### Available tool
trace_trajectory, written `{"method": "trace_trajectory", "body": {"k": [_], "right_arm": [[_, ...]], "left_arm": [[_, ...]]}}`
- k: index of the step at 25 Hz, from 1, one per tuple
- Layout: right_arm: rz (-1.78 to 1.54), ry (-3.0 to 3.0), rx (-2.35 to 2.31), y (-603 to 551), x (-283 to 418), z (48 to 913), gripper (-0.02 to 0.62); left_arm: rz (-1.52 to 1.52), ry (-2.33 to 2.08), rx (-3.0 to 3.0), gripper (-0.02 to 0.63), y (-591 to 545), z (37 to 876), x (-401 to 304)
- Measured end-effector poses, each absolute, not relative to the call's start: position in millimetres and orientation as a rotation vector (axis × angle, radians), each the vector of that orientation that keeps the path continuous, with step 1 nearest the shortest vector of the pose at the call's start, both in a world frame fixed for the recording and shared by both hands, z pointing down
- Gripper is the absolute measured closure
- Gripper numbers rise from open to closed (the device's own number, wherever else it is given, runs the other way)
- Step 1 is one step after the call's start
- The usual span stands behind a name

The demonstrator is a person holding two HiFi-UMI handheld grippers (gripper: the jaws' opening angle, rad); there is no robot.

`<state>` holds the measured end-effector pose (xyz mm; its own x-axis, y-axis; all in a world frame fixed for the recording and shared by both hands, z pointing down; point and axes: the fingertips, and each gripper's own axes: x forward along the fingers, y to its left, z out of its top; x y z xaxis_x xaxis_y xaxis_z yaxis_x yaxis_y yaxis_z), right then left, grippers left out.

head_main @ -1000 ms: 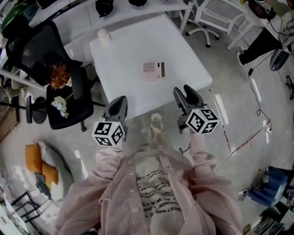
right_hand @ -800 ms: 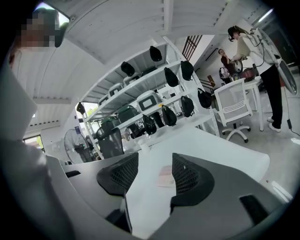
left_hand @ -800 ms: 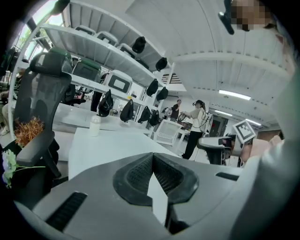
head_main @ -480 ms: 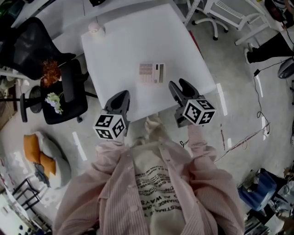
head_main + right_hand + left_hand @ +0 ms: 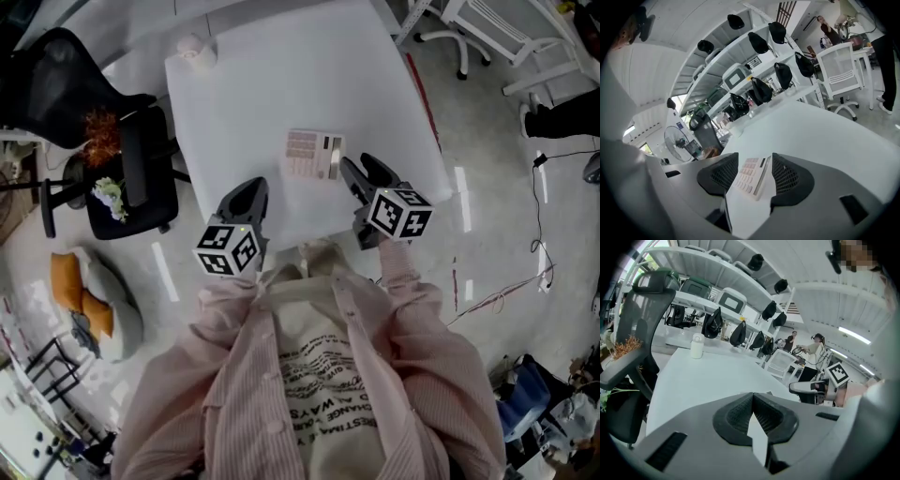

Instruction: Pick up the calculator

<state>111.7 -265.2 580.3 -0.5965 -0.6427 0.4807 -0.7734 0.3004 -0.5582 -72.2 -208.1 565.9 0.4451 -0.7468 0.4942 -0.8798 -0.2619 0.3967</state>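
**Approach stage of the pick-up.** We look down on the white square worktop (image 5: 253, 103). The flat, pale pink-and-white calculator (image 5: 313, 155) lies face up near its front edge, a little right of centre, with nothing touching it. A small white cup (image 5: 192, 49) stands well apart at the far left corner. A black office chair (image 5: 66, 73) sits off the worktop's left side.

The right gripper (image 5: 361, 172) is held low over the front edge, with its tips just beside the calculator's near right corner. In the right gripper view its fingers (image 5: 790, 176) are spread apart and the calculator (image 5: 751, 174) is framed in the gap between them. The calculator rests on the worktop, and we see neither pad touching it. The left gripper (image 5: 249, 195) hovers over the front edge further left, near the calculator but apart from it. The left gripper view shows its fingers (image 5: 733, 413) pressed together at the tips, with nothing held.

We judge the reach to be nearly complete and the grasp not yet begun. The next move calls for the right gripper to advance and dip until its fingers straddle the calculator's narrow width, then close on the two long edges. Because the body is thin and lies flat, we expect the pads must go almost down to the worktop. Otherwise they may slide over the top.
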Motion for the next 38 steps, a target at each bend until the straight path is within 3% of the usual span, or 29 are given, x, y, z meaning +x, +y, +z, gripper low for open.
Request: {"method": "trace_trajectory", "body": {"k": [15, 34, 38], "right_arm": [[1.333, -2.224, 1.171, -286, 83, 652, 0.402], [1.457, -2.092, 1.054, -283, 59, 675, 0.403], [1.531, -2.067, 1.096, -285, 60, 676, 0.429]], "left_arm": [[0.316, -1.320, 1.966, 0.604, -233, 619, -69], [0.369, -1.227, 1.955, 0.604, -241, 634, -63], [0.365, -1.218, 1.958, 0.604, -241, 634, -65]]}}
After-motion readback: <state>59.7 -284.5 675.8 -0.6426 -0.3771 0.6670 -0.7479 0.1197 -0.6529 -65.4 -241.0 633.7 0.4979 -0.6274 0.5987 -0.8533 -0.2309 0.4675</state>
